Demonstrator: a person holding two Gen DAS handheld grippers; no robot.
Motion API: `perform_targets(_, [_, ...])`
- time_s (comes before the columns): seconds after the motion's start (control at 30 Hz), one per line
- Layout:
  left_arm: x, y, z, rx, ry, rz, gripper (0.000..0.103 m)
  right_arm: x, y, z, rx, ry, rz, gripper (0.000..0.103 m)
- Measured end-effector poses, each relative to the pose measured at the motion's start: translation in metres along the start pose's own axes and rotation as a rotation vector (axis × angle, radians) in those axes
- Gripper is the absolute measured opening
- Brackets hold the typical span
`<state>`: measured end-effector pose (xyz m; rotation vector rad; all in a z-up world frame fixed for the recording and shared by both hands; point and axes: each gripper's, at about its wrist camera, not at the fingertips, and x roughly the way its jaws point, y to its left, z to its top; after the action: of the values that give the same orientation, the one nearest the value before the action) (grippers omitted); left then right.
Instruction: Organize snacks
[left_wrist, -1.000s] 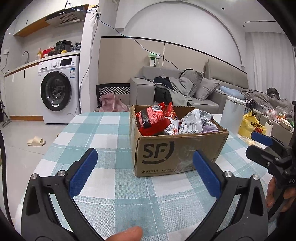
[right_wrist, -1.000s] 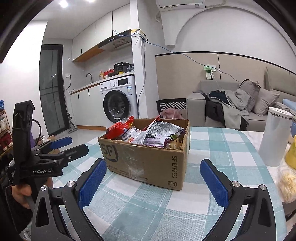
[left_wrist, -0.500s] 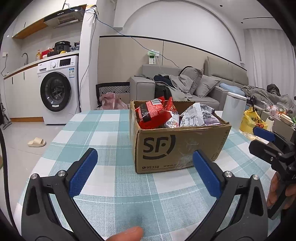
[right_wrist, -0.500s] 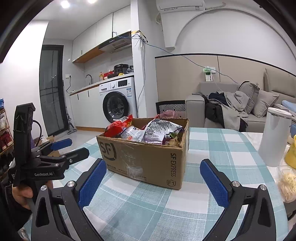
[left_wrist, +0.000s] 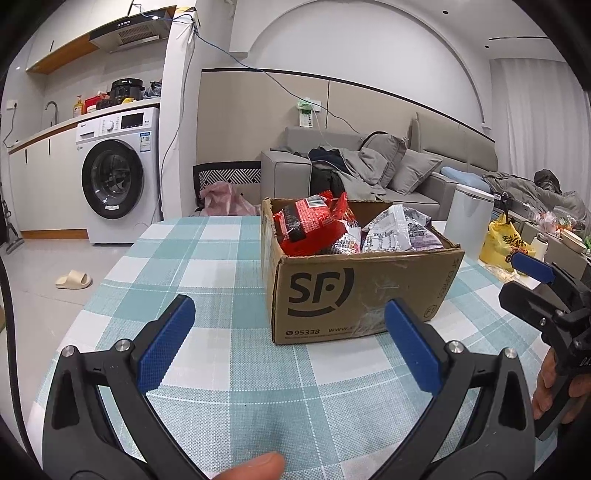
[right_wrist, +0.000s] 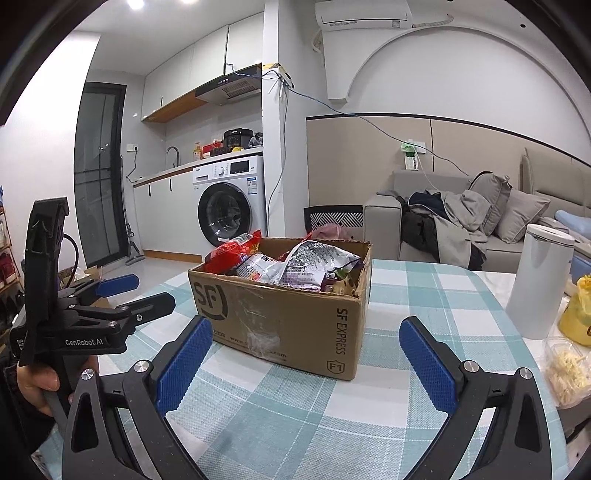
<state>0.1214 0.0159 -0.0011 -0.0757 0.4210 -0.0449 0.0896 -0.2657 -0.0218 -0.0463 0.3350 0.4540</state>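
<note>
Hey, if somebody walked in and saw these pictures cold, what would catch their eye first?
Probably the open cardboard box in the middle of the checked tablecloth, stuffed with snack bags, a red bag poking out on top. Next, the two blue-padded claws in front of it: the left claw and right claw both hover open and empty. A white canister stands off to the box's right.

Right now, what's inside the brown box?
The cardboard box holds snack bags: a red bag and a silvery-purple bag on top. Whatever lies beneath them is hidden.
</note>
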Motion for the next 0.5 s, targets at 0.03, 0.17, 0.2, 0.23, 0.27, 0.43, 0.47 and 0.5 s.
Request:
perform_targets(0.03, [0.0002, 0.0001, -0.0001, 0.0, 0.0, 0.0, 0.102, -0.0004, 0.0, -0.0001, 0.002, 0.0, 0.0, 0.103])
perform_targets(0.17, [-0.0002, 0.0003, 0.0, 0.003, -0.002, 0.001, 0.102, -0.0011, -0.0009, -0.0002, 0.008, 0.0, 0.0, 0.103])
perform_targets(0.2, [-0.0002, 0.0001, -0.0001, 0.003, -0.003, 0.001, 0.102, -0.0011, -0.0007, -0.0002, 0.007, 0.0, 0.0, 0.103])
perform_targets(0.23, [0.0001, 0.0005, -0.0002, 0.004, -0.003, 0.001, 0.102, -0.0009, -0.0006, -0.0003, 0.007, 0.001, 0.001, 0.103])
perform_targets(0.27, [-0.0002, 0.0002, -0.0002, 0.002, -0.002, 0.001, 0.102, -0.0012, -0.001, -0.0003, 0.007, 0.0, 0.0, 0.103])
perform_targets(0.43, [-0.0001, 0.0003, -0.0003, 0.001, -0.001, 0.002, 0.102, -0.0012, -0.0007, -0.0004, 0.009, 0.0, 0.001, 0.103])
perform_targets(0.47, [-0.0003, 0.0002, -0.0004, 0.001, -0.001, 0.002, 0.102, -0.0011, -0.001, -0.0003, 0.008, 0.0, 0.0, 0.103])
perform_targets(0.5, [-0.0002, 0.0007, -0.0003, -0.001, -0.001, 0.002, 0.102, -0.0011, -0.0006, -0.0004, 0.008, 0.001, -0.001, 0.103])
